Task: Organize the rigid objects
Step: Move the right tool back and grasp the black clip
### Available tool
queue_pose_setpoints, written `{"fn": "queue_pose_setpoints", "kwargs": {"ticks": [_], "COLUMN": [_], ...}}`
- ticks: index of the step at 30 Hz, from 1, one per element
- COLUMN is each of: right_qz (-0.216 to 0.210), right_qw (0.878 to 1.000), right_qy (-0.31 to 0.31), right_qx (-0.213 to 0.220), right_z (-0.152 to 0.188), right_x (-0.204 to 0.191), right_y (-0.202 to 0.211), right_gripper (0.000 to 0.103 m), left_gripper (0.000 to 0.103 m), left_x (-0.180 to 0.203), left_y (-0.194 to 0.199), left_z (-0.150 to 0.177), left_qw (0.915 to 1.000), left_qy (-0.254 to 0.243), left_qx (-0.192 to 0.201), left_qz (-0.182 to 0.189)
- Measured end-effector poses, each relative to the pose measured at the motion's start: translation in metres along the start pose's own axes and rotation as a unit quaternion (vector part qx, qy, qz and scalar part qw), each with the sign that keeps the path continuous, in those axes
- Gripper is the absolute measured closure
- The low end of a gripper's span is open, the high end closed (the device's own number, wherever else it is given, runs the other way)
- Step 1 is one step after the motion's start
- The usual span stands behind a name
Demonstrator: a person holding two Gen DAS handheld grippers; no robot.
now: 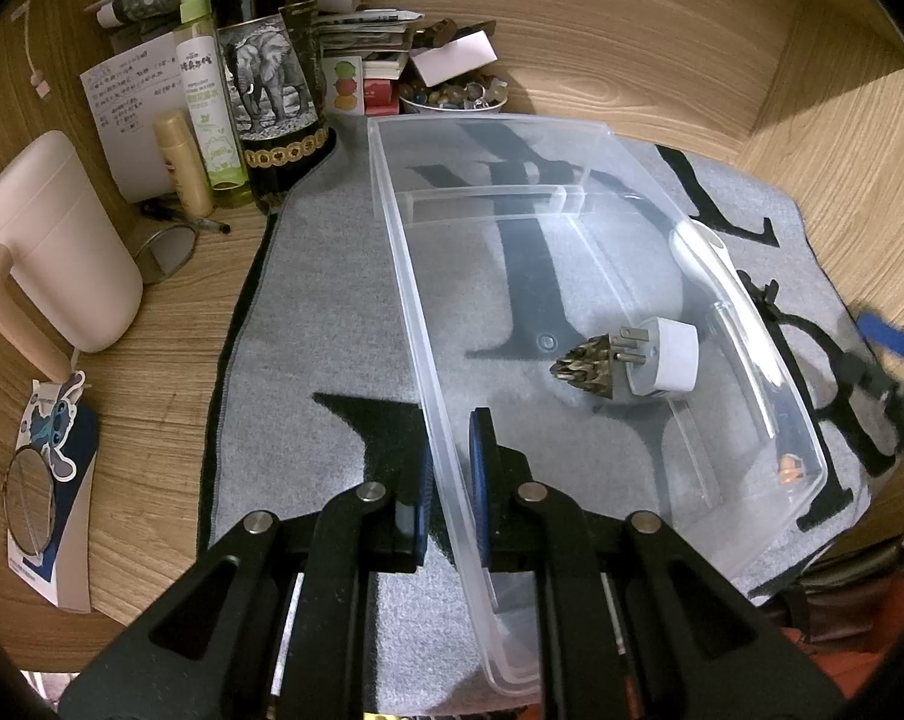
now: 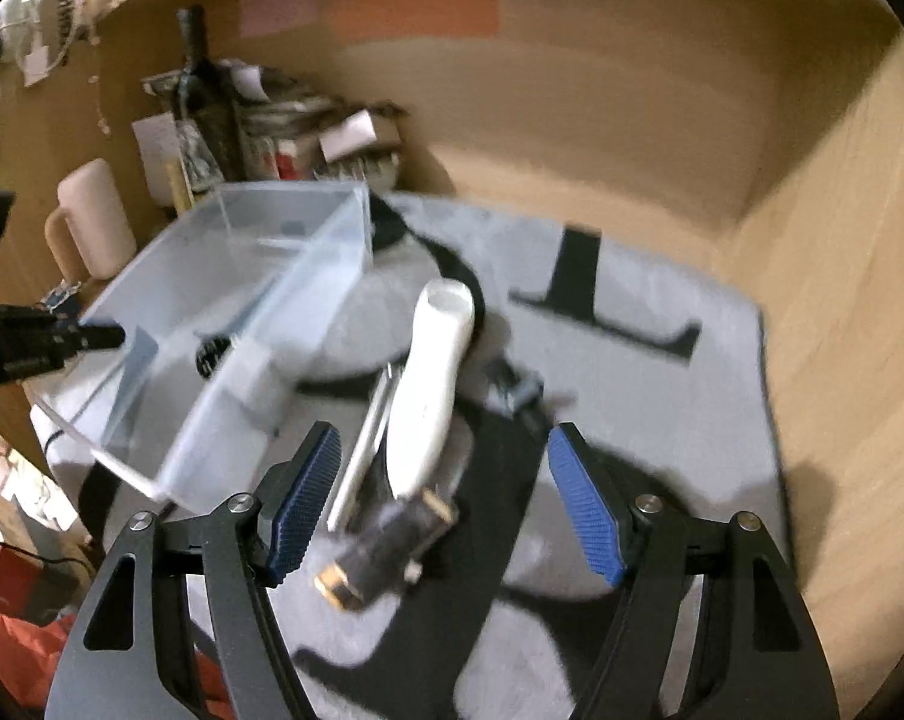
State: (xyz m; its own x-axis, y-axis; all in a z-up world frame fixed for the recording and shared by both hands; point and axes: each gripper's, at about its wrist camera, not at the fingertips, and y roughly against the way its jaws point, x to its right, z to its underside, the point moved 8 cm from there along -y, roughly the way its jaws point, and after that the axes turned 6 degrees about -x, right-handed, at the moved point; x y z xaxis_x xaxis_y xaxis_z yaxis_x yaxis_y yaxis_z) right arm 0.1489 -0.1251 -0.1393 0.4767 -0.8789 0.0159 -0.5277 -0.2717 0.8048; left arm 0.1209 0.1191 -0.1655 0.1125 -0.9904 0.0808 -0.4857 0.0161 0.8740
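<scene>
The left gripper (image 1: 452,486) is clamped on the near wall of the clear plastic bin (image 1: 746,312), one pad outside and one inside, steadying it on the grey mat (image 1: 308,312). The right gripper (image 2: 446,498) hangs with its jaws spread wide and empty, pads on neither side touching anything.

Closest to the right gripper's jaws, between the blue pads and slightly left of centre, lies a small dark object with gold ends (image 2: 386,546); the blur keeps me from naming it. Just beyond it a white handheld device (image 2: 431,384) stretches away along the mat, a thin silver strip (image 2: 362,450) beside it on the left. These pieces sit outside the bin, just beside its right wall.

To do this pick well, I would centre the jaws over the dark object, line the pads up across its narrow sides, lower until they straddle it, then close slowly so it does not skid on the mat.

Farther off, inside the bin, a white plug adapter (image 1: 668,360) and a small metallic cone (image 1: 587,366) already rest on the floor, touching each other
</scene>
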Motion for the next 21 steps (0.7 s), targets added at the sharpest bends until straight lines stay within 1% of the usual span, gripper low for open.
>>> {"fn": "queue_pose_setpoints", "kwargs": {"ticks": [4,8,11,13,14,15,16,17,18,21], "right_qz": [-0.016,-0.03,-0.042,-0.055,-0.059,-0.062,-0.066,-0.074,-0.077,-0.068], "right_qw": [0.999,0.998,0.997,0.996,0.995,0.995,0.995,0.994,0.994,0.995], "right_qy": [-0.017,-0.021,-0.026,-0.034,-0.038,-0.039,-0.04,-0.041,-0.04,-0.036], "right_qx": [-0.031,-0.05,-0.066,-0.067,-0.067,-0.066,-0.065,-0.065,-0.064,-0.061], "right_z": [0.024,0.04,0.049,0.051,0.052,0.052,0.051,0.05,0.05,0.049], "right_x": [-0.002,-0.01,-0.013,-0.012,-0.012,-0.012,-0.012,-0.013,-0.013,-0.012], "right_y": [-0.018,-0.027,-0.033,-0.033,-0.033,-0.032,-0.031,-0.031,-0.03,-0.03], "right_gripper": [0.034,0.035,0.048,0.051,0.057,0.065,0.069,0.076,0.079,0.079], "left_gripper": [0.091,0.091,0.091,0.091,0.091,0.091,0.091,0.091,0.091,0.091], "left_x": [0.0,0.0,-0.002,-0.002,-0.001,-0.001,-0.002,-0.003,-0.003,-0.004], "left_y": [0.0,0.0,0.0,0.0,0.0,0.0,0.001,0.001,0.001,0.001], "left_z": [0.0,0.0,0.001,0.0,0.0,0.0,0.0,0.0,0.001,0.001], "left_qw": [1.0,1.0,1.0,1.0,1.0,1.0,1.0,1.0,1.0,1.0], "left_qy": [-0.001,-0.001,-0.001,-0.001,-0.001,-0.001,-0.001,-0.001,-0.001,-0.001], "left_qx": [0.0,0.0,0.0,0.0,0.0,0.0,0.0,0.0,0.0,0.001], "left_qz": [-0.001,0.0,0.0,-0.001,0.0,0.0,0.0,0.0,0.0,0.0]}}
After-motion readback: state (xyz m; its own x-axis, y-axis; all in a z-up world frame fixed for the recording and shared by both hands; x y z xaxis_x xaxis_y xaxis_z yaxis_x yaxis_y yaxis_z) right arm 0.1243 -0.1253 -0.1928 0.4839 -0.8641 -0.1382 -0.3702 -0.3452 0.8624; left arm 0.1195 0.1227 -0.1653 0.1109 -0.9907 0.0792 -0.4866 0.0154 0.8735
